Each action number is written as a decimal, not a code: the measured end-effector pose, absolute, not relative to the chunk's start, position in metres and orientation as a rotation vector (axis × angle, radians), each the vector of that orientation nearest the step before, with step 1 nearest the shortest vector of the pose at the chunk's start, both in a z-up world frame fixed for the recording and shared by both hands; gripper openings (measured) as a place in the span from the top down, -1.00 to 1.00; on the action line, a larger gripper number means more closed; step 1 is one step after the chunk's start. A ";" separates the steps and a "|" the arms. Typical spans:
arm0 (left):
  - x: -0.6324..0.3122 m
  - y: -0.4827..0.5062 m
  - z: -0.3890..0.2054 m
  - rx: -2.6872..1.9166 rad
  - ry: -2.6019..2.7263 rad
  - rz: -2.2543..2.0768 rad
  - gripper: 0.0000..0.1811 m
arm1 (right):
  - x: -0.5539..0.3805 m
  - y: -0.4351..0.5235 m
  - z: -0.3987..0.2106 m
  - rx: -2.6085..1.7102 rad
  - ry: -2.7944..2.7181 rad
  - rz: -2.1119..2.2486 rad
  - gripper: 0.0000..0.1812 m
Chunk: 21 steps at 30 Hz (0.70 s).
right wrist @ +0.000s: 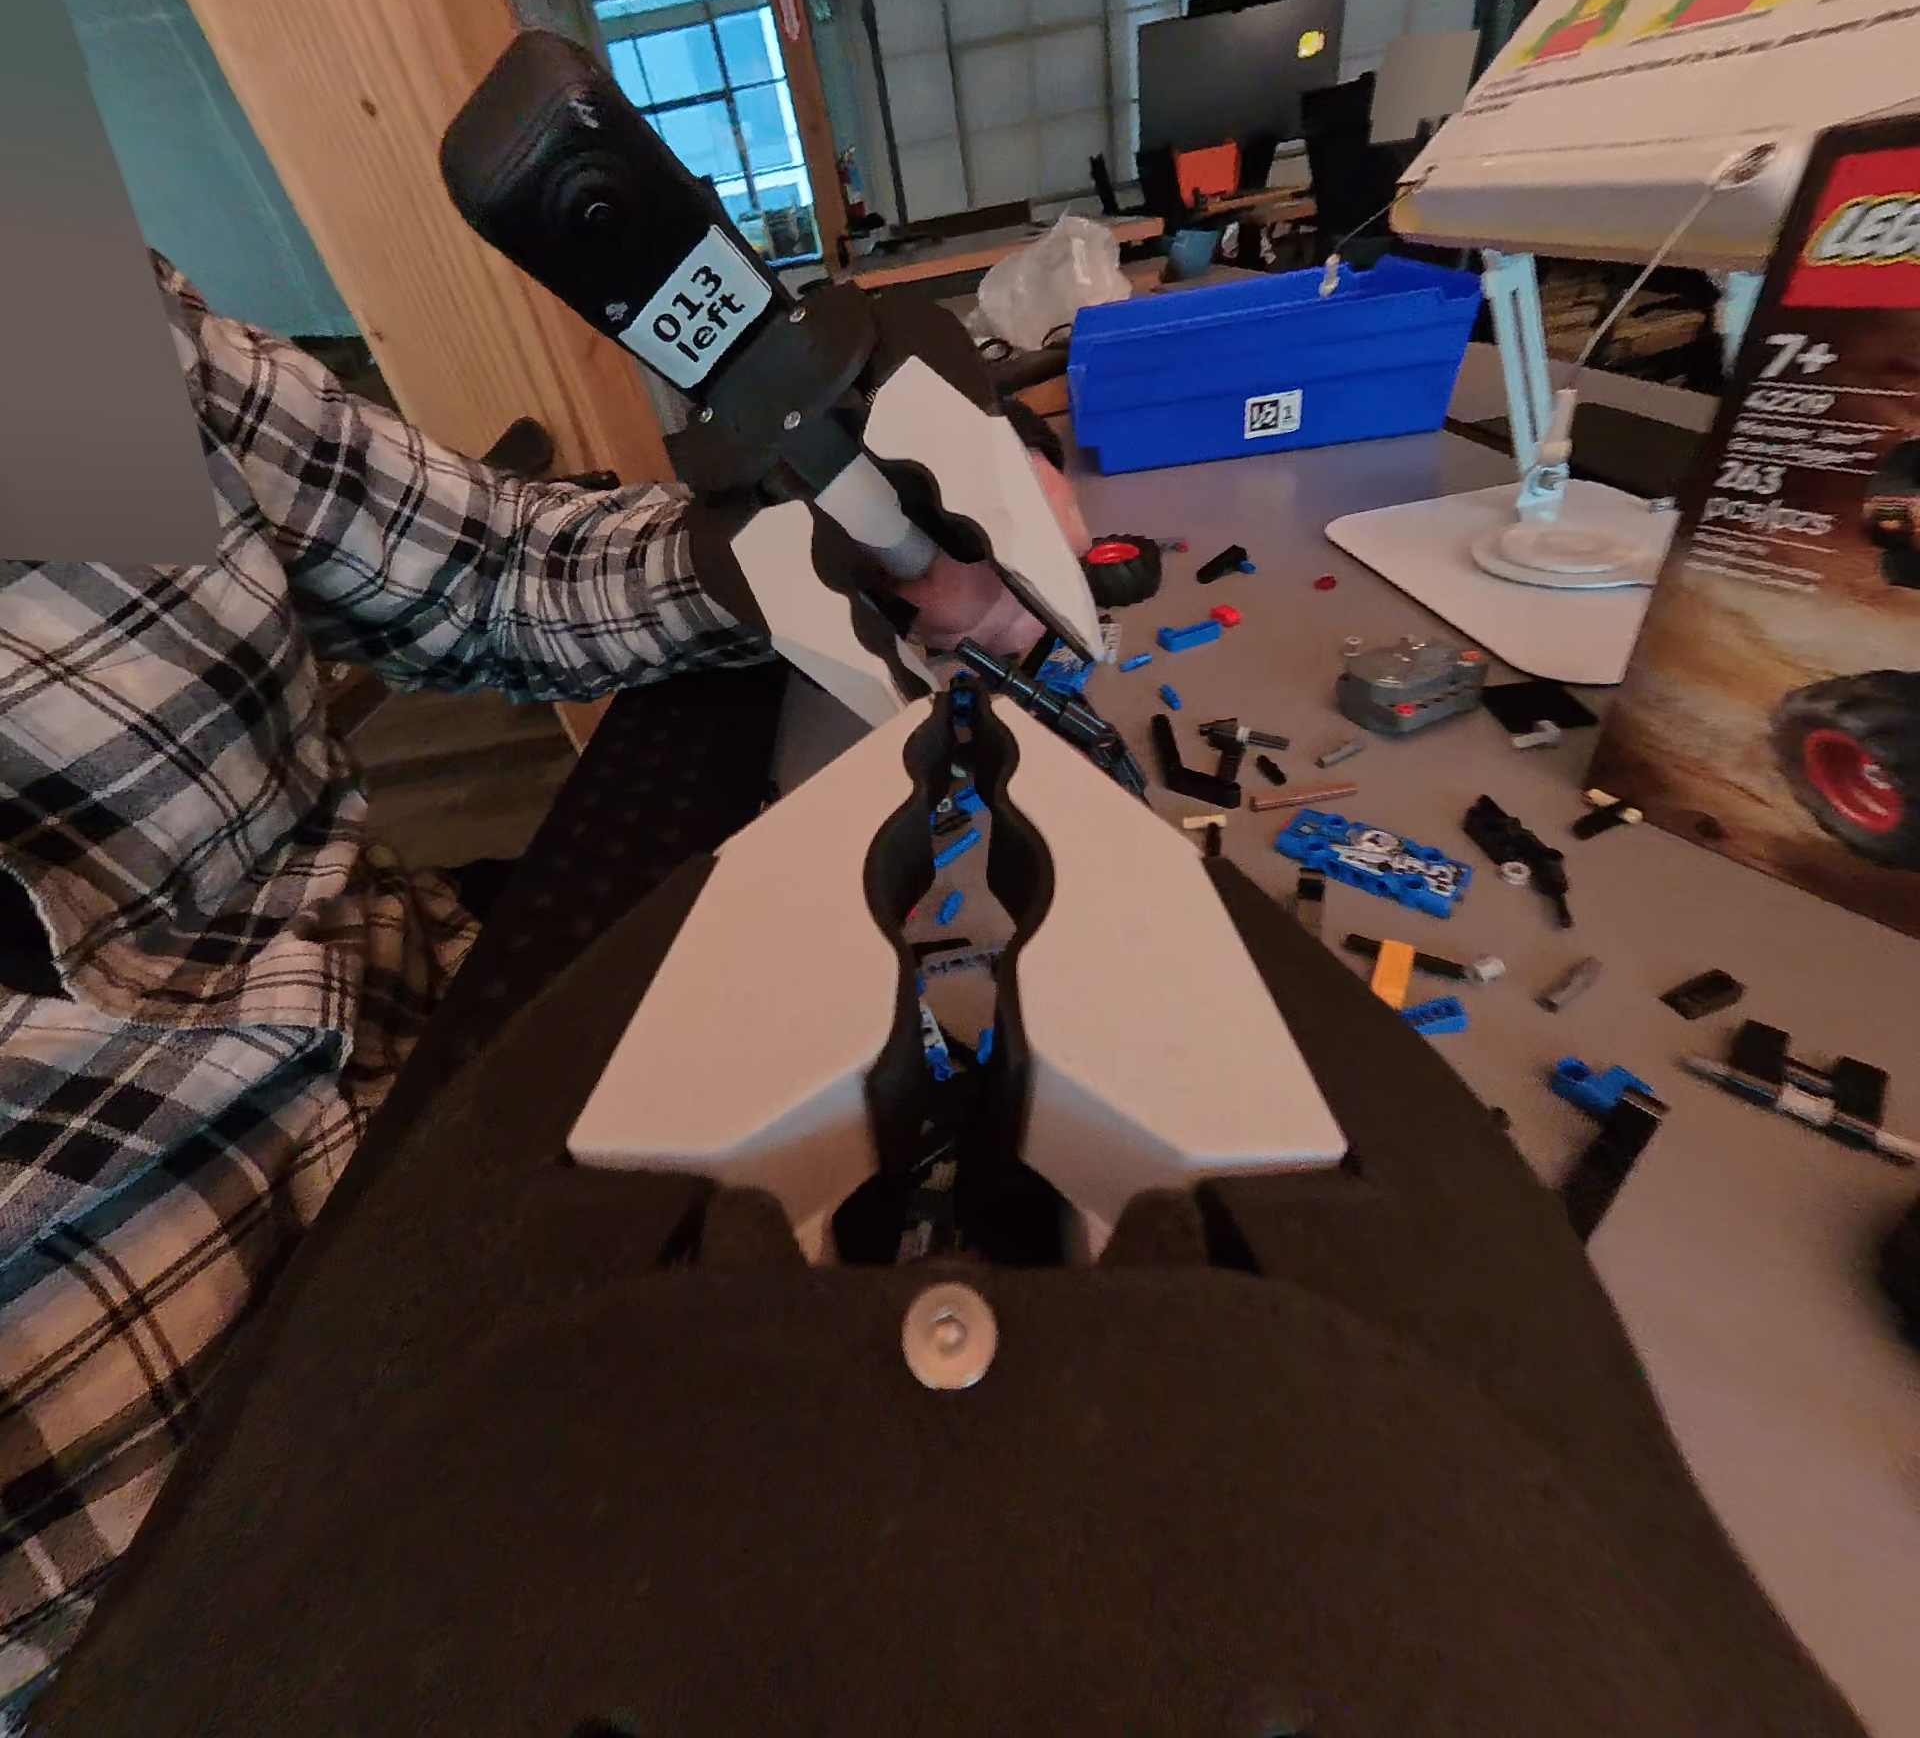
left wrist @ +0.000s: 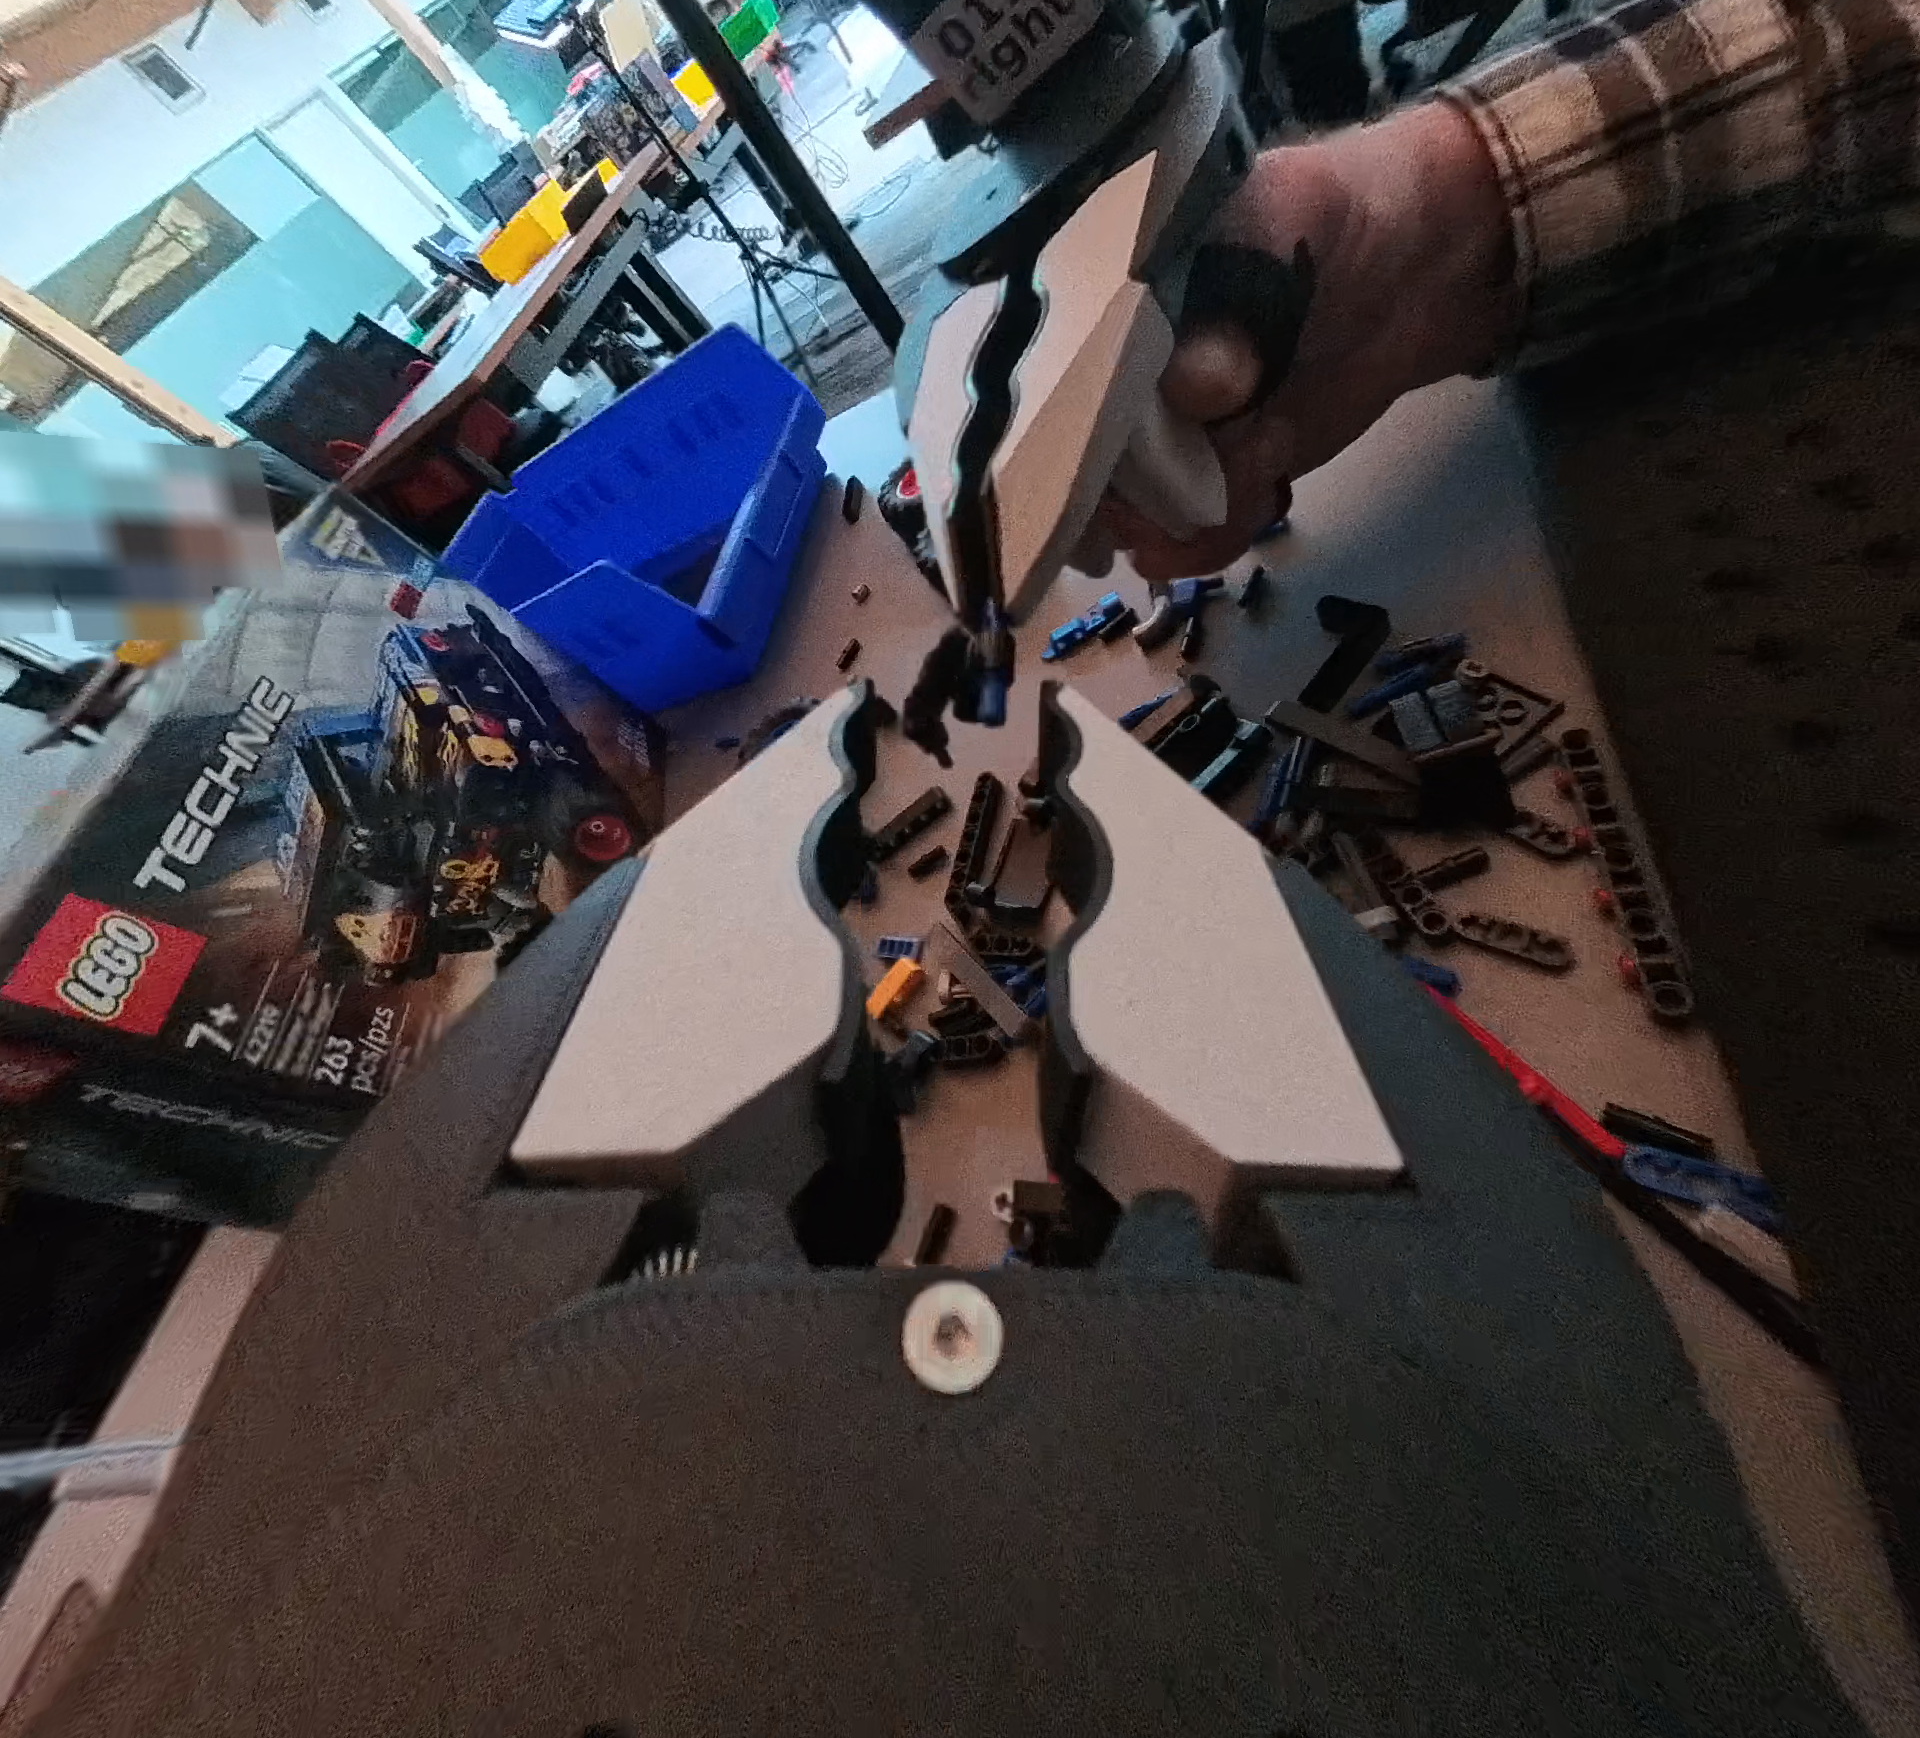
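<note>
- Left wrist view: the left tongs (left wrist: 956,732) stand wide and hold nothing. Just beyond their tips the right tongs (left wrist: 982,613) come down from above, nipped on a small blue pin (left wrist: 992,686) whose long axis runs up and down, with a dark piece (left wrist: 935,691) hanging beside it. The blue bin (left wrist: 665,525) lies up and left of the pin; the loose parts (left wrist: 1403,805) spread on the table (left wrist: 1382,545) to its right.
- Whether the dark piece is joined to the pin is hard to make out.
- Right wrist view: the right tongs (right wrist: 964,701) are drawn narrow on the blue pin (right wrist: 964,701) at their very tip. The left tongs (right wrist: 997,660) meet them from the upper left, open, with a black beam (right wrist: 1049,701) at their tips.
- Whether they touch it I cannot tell; the blue bin (right wrist: 1268,358) sits well beyond.
</note>
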State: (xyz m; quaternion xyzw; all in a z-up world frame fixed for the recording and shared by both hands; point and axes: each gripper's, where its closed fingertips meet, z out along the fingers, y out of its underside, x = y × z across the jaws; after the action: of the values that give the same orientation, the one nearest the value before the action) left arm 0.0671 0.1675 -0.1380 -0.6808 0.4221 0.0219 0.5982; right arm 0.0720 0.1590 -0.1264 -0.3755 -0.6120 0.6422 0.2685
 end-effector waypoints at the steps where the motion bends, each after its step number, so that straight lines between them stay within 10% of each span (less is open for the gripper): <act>1: 0.072 0.168 -0.139 -1.567 1.000 0.055 0.69 | 0.071 0.155 -0.128 -1.008 -1.665 1.740 1.00; 21: 0.085 0.148 -0.118 -1.503 0.959 -0.073 0.85 | 0.086 0.139 -0.116 -0.812 -1.714 1.680 1.00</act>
State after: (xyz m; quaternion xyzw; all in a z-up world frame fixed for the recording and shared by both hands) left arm 0.0847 0.1481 -0.1180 -0.6558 0.4184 -0.0319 0.6276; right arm 0.0858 0.1386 -0.1158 -0.3057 -0.6455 0.6327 0.2992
